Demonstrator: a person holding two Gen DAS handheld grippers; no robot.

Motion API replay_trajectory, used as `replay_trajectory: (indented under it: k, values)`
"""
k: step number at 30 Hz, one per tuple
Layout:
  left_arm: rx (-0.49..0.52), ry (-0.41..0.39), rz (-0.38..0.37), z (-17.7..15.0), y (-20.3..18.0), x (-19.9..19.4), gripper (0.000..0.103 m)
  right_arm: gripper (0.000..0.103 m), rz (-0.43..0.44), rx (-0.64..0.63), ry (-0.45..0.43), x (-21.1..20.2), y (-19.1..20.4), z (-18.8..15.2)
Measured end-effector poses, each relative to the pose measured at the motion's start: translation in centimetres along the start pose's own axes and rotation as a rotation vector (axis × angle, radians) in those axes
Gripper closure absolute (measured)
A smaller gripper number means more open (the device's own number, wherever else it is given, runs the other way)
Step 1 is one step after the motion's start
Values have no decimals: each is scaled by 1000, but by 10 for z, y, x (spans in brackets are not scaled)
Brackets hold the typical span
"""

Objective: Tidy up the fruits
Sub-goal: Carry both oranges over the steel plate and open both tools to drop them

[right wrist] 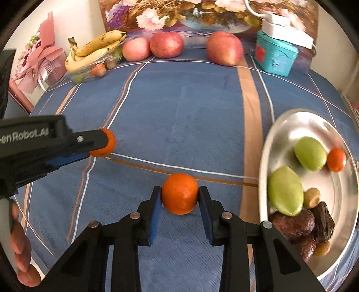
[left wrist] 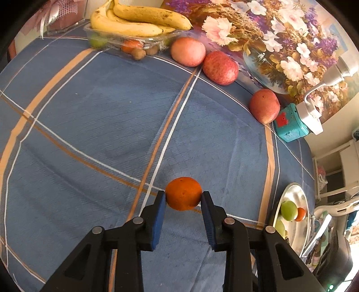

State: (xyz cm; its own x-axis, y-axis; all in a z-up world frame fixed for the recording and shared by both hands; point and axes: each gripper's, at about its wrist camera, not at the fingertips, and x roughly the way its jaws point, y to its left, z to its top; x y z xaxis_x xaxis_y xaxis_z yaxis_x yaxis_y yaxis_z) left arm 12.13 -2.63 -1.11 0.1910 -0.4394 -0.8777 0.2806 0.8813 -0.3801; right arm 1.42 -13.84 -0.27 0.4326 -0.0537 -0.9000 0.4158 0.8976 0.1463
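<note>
My left gripper [left wrist: 183,195] is shut on a small orange [left wrist: 183,193] above the blue checked cloth; the right wrist view shows that same orange [right wrist: 105,143] in the left gripper [right wrist: 98,143]. My right gripper [right wrist: 180,194] is shut on a second orange [right wrist: 180,193] just left of the silver plate [right wrist: 289,121]. The plate holds two green fruits [right wrist: 309,152], a small orange one [right wrist: 336,159], dark dates [right wrist: 296,224] and small brown fruits. Three red apples [right wrist: 167,45] line the back edge.
A clear tray [left wrist: 132,38] with bananas [left wrist: 139,20] on top and small fruits inside stands at the back left. A teal box [right wrist: 274,56] with a white charger sits at the back right, before a flower painting. A pink bouquet [right wrist: 40,60] stands far left. A hand [right wrist: 21,244] holds the left gripper.
</note>
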Motion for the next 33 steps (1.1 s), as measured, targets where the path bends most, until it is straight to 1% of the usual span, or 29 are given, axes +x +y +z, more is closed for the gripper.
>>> replay_trajectory:
  k: [5,14,21,25,29,33]
  values:
    - [1,-22,-3,-6,-3,-13,69,69,-9,20,-15,-12,-9,-5]
    - [25,-62,-16,-21,-12,-35,69,69,19,99,-39,-35,-26,-15]
    - [49,-83,-24,-35,-24,-47,69,69,24,121,-57,-53,-33,-27]
    - [63,-85,-17,-42,-31,-49,69,69,25,141,-66,-61,-39,-32]
    - [85,-80,-19,-47,-39,-48,69,69,29,157,-83,-67,-46,-31]
    - [99,-80,-14,-48,-45,-46,69,69,33,180,-82,-67,-56,-29]
